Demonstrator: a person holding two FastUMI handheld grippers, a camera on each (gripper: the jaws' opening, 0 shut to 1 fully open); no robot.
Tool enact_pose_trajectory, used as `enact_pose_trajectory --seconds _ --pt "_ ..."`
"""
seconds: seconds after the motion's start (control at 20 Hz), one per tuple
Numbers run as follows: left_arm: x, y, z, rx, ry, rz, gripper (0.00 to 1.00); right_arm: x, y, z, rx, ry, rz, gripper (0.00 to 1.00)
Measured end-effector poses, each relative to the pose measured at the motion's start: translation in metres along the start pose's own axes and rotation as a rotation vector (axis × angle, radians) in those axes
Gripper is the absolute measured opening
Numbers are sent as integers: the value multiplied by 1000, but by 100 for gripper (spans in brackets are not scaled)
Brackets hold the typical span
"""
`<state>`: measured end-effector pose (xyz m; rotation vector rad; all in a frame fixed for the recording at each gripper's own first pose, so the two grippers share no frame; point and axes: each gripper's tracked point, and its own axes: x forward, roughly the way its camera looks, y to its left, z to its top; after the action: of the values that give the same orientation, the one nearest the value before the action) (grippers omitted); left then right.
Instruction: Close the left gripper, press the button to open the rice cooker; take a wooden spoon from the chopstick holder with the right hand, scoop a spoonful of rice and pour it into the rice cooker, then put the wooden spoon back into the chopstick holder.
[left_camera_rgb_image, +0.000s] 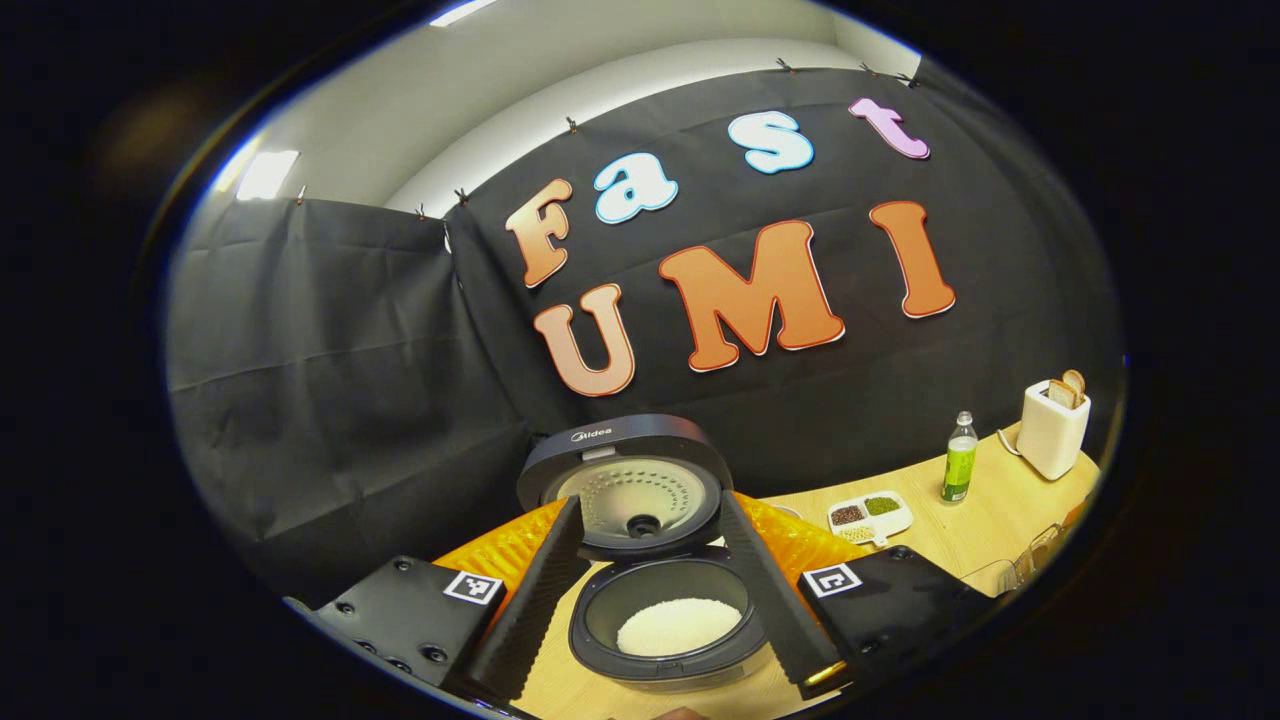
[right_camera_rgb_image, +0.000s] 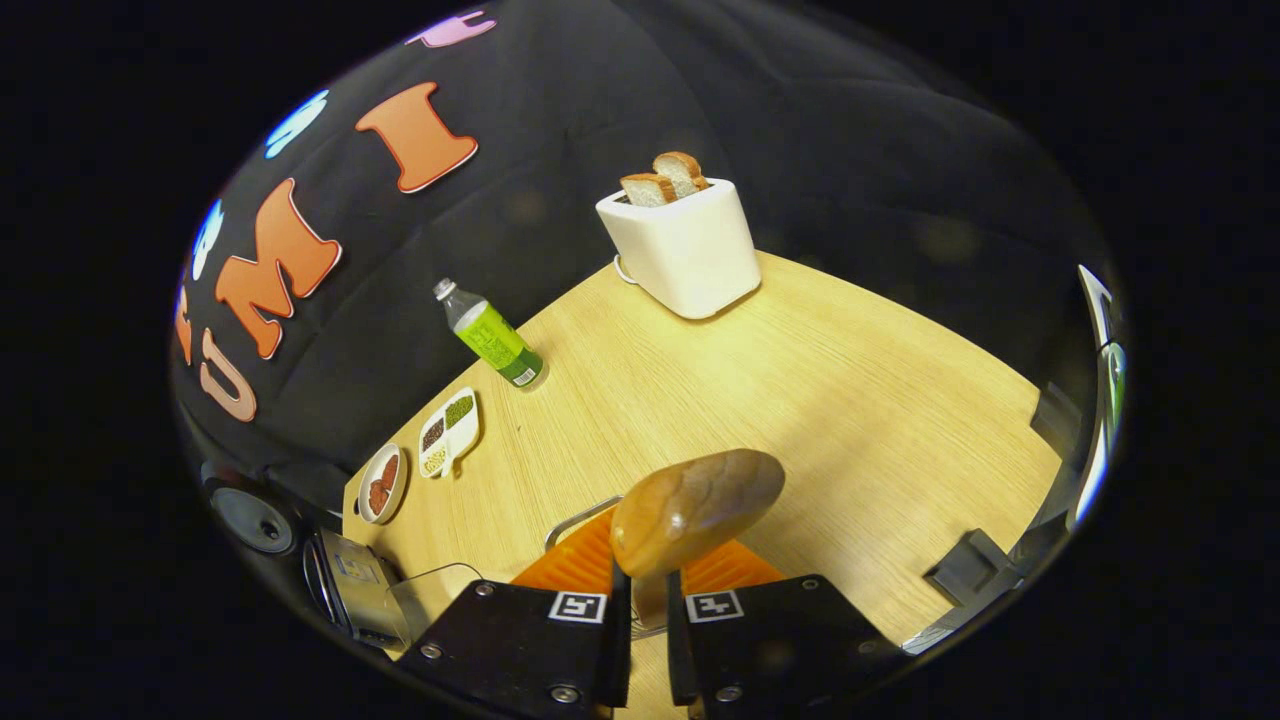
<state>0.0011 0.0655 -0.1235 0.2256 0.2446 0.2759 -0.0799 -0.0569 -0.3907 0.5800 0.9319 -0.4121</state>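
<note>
Wood fills the grip of the right gripper (right_camera_rgb_image: 641, 610): its two fingers stand nearly together and pinch the neck of the wooden spoon (right_camera_rgb_image: 695, 510), whose rounded bowl rises just beyond the tips, tilted up to the right above the table (right_camera_rgb_image: 850, 400). Just behind the spoon, a thin metal wire frame (right_camera_rgb_image: 580, 515) lies on the table top. Farther off stands a white toaster (right_camera_rgb_image: 685, 245) with two slices of bread (right_camera_rgb_image: 665, 178) poking from its slots. To the left of it a green-labelled bottle (right_camera_rgb_image: 490, 335) stands near the wall. Nearer and further left lie a white divided dish (right_camera_rgb_image: 448, 430) holding dark, green and pale grains, and a small round dish (right_camera_rgb_image: 383, 483) of reddish pieces.

The left gripper (left_camera_rgb_image: 655, 600) hangs with its fingers spread wide, holding nothing, and frames the rice cooker (left_camera_rgb_image: 665, 615) between them. The cooker's lid (left_camera_rgb_image: 628, 480) stands raised at the far side, its perforated inner plate facing the camera, and the dark inner pot below holds a mound of white rice (left_camera_rgb_image: 680, 627). To the right, in the left gripper view, the divided dish (left_camera_rgb_image: 868, 517), the bottle (left_camera_rgb_image: 960, 458) and the toaster (left_camera_rgb_image: 1052, 428) sit in a row running toward the far right of the table. The chopstick holder cannot be made out clearly in either view.
</note>
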Motion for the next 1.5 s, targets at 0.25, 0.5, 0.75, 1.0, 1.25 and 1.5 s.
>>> enact_pose_trajectory --seconds 0.25,0.5,0.75,1.0,1.25,1.5 --pt "3 1 -2 -5 -4 -17 85 -2 -1 2 12 12 -35 15" --pt "6 1 1 -10 -17 -31 85 -19 13 22 -13 -50 -7 12" --pt "7 4 0 -34 -27 -39 85 -46 36 49 -107 -138 35 12" --pt "12 11 -7 -46 -22 -39 100 -80 82 61 -175 -177 160 11" --pt "14 19 -14 -65 -8 -30 98 -99 138 39 -257 -169 289 10" --pt "15 24 -23 -60 5 -34 99 -95 163 -3 -445 -169 303 10"
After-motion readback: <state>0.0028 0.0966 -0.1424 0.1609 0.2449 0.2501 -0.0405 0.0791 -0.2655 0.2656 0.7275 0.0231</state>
